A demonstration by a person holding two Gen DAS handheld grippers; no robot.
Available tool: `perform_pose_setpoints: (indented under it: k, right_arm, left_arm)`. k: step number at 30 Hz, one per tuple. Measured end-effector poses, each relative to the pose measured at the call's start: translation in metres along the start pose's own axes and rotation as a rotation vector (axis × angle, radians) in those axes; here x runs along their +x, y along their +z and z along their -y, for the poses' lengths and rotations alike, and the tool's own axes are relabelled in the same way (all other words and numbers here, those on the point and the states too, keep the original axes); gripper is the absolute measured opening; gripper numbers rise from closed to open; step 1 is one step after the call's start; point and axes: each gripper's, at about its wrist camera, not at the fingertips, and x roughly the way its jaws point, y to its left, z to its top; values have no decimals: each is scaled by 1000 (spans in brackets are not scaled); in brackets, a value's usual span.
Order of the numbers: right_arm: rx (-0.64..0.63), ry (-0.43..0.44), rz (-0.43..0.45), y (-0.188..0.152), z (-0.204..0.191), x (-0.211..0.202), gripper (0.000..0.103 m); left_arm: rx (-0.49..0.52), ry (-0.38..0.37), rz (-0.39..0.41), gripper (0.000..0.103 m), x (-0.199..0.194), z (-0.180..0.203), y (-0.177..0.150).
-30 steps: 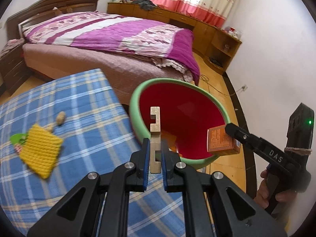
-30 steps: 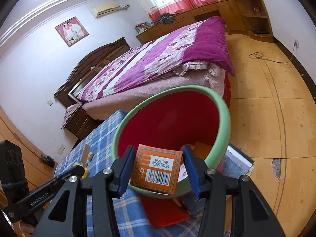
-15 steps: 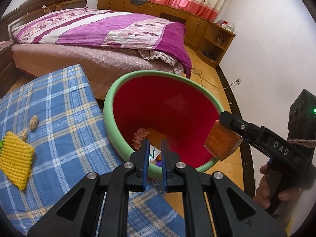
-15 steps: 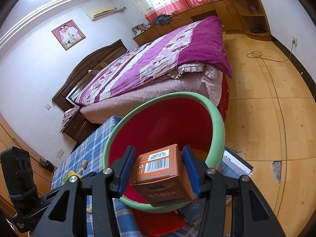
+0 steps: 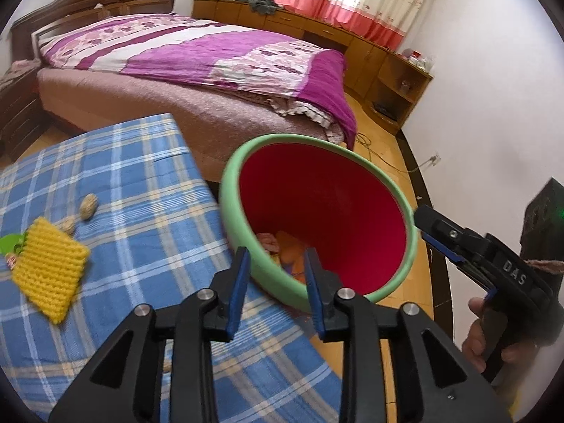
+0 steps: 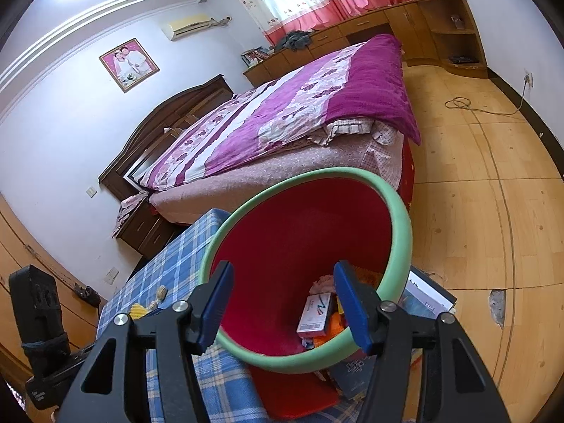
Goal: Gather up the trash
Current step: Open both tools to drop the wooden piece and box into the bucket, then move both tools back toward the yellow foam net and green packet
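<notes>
Releasing over bin [image 5: 352, 162]: both tongs [image 5: 276, 282] [image 6: 282, 303] were opening, empty; best kept above the rim until clear.

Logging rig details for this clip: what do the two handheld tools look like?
Both are black plastic with angular, cut-out finger arms, silver screws and blue pads. The left tool and right tool look alike. From the left wrist view, the right one bears white "DAS" lettering, a green light and brown twine around its body.
</notes>
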Motion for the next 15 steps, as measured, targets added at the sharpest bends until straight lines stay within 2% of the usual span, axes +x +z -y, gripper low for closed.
perform_pose_setpoints:
  k: [2,5,15]
  right_arm:
    - [0,8,-1,-3,-5,-1,63]
    - [-4,19,-10,-7,-11,-1,63]
    - [-57,40,-63,-29,-40,8,64]
  left_arm:
    - [-17,20,8,41,-6,-8,-2]
    - [-39,56,18,45,-13,-21,-5]
    - [-161,138,41,45,-34,-77,-18]
